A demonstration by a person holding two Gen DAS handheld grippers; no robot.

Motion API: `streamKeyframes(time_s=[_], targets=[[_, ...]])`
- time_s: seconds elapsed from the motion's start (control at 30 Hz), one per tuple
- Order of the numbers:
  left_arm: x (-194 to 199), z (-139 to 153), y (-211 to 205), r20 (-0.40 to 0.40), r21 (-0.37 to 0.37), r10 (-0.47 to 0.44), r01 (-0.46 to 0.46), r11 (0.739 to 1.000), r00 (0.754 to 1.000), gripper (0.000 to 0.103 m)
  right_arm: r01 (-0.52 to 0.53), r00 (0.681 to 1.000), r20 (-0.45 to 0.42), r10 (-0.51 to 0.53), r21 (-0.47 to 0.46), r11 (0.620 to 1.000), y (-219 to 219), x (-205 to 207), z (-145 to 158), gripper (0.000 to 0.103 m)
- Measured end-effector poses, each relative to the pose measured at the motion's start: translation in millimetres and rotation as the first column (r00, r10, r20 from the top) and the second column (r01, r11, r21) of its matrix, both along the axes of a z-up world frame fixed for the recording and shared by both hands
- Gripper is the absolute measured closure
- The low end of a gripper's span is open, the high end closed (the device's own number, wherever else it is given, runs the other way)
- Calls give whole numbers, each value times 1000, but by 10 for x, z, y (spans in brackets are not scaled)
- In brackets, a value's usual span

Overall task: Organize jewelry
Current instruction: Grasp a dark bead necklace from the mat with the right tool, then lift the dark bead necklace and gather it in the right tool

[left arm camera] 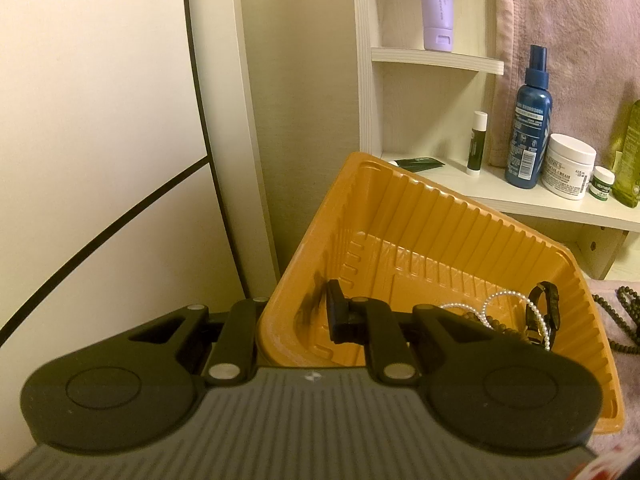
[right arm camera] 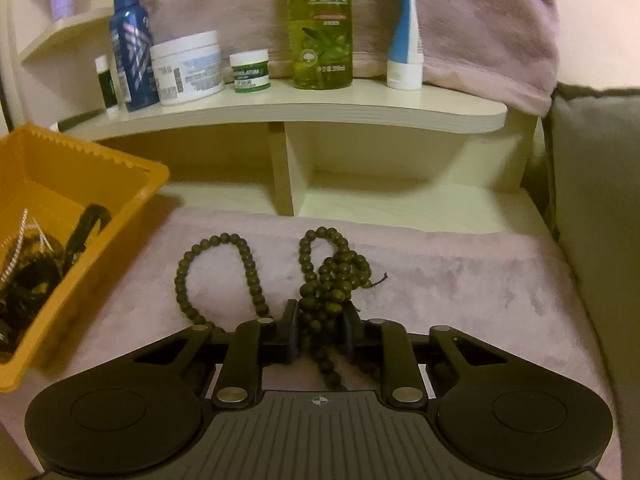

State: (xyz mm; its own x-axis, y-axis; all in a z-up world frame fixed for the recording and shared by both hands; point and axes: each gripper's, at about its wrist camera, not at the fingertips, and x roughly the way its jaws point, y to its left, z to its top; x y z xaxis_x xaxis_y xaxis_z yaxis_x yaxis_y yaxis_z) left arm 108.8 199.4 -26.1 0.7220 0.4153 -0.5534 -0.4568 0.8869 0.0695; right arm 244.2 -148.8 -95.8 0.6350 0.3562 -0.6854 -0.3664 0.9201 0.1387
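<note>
Green bottle [right arm camera: 322, 28], top centre of the right wrist view: "OLIVE" in large pale letters; a smaller line near its base is too blurred to read.
White jar [left arm camera: 568, 166], right side of the left wrist view: "KIEHL'S" and "FACIAL CREAM"; the fine print and barcode below cannot be read.
Small green-and-white jar [left arm camera: 603, 184], just right of the white jar: a word starting "MENTHOLAT"; in the right wrist view "…OLATUM" shows.
Blue spray bottle [left arm camera: 528, 128]: white print and a barcode, illegible.
Lilac tube [left arm camera: 436, 4], top of the left wrist view: vertical script, illegible.
</note>
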Motion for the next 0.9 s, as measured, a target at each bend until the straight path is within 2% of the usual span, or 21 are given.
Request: streamKeyframes(time_s=[0.07,0.37,0.9], targets=[[0,2,0,-1,1,0,0,1000,1000,89,3,1000,-10,-3,27,1000,-32,-10,30,88],[-8,10,-3,0,2,-1,1,1000,1000,89,-4,1000,22,2,77,997,-87,-100,272,88],[-6,37,-8,8,-3,-3,3,1000,1000,89,-45,993,119,27,148,988,-168,-182,956,88]])
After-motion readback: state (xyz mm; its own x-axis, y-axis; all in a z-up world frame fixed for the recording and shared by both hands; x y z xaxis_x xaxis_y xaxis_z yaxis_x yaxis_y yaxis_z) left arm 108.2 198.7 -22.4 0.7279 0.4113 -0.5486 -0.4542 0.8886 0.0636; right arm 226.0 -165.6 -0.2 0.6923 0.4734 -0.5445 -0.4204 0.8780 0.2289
